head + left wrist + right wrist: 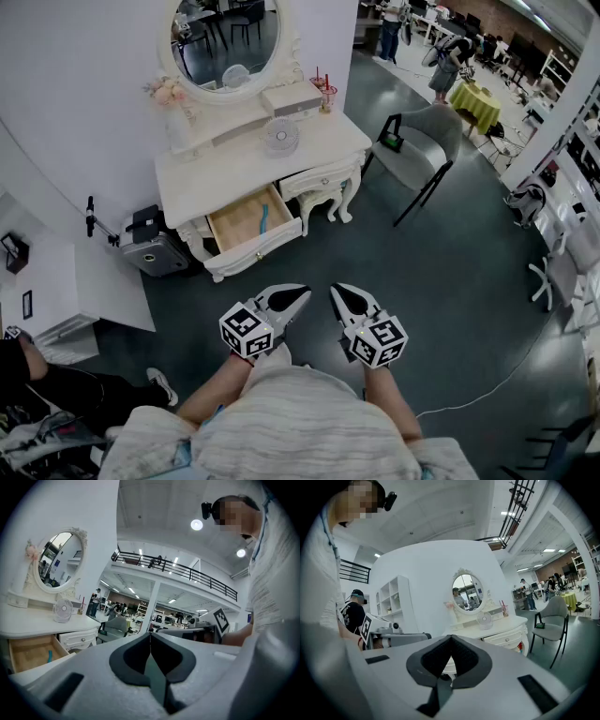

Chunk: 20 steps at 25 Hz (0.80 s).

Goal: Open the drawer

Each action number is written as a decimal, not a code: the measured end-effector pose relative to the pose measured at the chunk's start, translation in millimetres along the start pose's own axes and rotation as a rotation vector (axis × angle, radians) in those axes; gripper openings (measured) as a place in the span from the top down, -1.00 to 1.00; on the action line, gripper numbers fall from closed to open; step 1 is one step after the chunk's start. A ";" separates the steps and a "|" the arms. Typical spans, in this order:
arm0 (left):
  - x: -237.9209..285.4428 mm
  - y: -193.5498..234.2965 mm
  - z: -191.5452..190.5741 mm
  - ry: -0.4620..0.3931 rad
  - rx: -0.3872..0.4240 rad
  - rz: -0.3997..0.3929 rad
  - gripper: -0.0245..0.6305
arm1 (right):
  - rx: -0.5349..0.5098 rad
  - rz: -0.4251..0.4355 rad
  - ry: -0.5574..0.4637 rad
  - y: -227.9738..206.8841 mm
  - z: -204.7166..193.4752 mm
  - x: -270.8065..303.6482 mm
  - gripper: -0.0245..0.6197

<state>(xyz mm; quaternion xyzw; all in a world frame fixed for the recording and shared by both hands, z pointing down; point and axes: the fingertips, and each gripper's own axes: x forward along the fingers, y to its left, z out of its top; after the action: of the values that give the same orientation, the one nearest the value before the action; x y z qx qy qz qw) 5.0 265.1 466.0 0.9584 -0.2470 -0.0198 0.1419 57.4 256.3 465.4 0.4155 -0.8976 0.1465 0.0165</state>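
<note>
The white dressing table (197, 183) stands against the wall ahead of me. Its left drawer (246, 223) is pulled out, showing a wooden inside with a small blue thing (263, 220) in it. The same drawer (28, 652) shows at the lower left of the left gripper view. The right drawer (323, 178) is closed. My left gripper (301, 293) and right gripper (336, 290) are side by side near my body, well short of the table, over the dark floor. Both are shut with nothing between the jaws, as the left gripper (150, 635) and right gripper (451, 637) show in their own views.
An oval mirror (228, 37) and a small fan (280, 137) sit on the table. A grey chair (422, 150) stands to its right, a silver and black case (150, 248) and a white cabinet (80, 281) to its left. A white cable (506, 375) crosses the floor.
</note>
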 end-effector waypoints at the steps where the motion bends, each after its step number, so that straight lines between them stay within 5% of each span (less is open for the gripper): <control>1: 0.6 -0.2 -0.9 0.000 -0.002 0.000 0.88 | 0.002 0.001 0.003 -0.9 -1.2 -0.3 0.90; 20: 2.6 1.2 -3.6 -0.004 -0.013 0.017 0.88 | -0.028 0.064 -0.039 7.6 5.5 -1.2 0.89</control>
<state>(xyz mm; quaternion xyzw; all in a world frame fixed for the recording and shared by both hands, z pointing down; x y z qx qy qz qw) 7.1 263.8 469.9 0.9553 -0.2552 -0.0221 0.1477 52.9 260.3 458.1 0.3889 -0.9126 0.1264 -0.0001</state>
